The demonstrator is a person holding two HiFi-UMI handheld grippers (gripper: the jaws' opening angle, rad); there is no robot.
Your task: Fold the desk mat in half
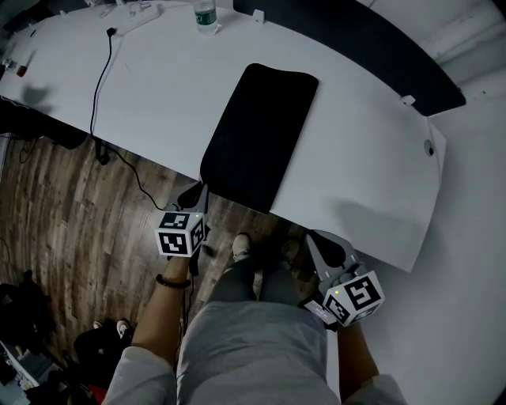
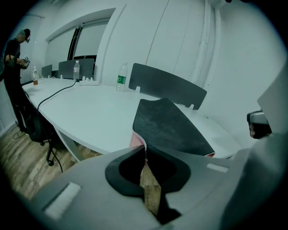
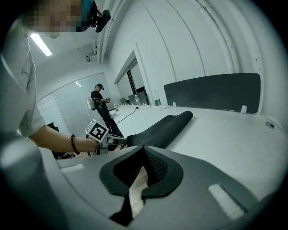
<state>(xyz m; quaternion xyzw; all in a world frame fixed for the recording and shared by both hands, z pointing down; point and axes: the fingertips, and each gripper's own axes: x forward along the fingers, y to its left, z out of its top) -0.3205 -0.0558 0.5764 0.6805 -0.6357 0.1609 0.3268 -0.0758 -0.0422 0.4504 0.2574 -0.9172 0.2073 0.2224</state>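
Overhanging white table [image 1: 360, 158], desk mat [image 1: 257, 130] corner clamped in left gripper [image 1: 201, 191] jaws; right gripper [image 1: 311, 237] jaws together.

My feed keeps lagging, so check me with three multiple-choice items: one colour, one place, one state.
1. The desk mat is: A white; B black; C green.
2. The water bottle stands: A by the mat's near edge; B at the table's far side; C on the mat.
3. The mat lies: A folded in half; B rolled up; C spread flat.

Key: B, it is dark against the white table; B, it stands past the mat's far end; C, its whole length shows unfolded.
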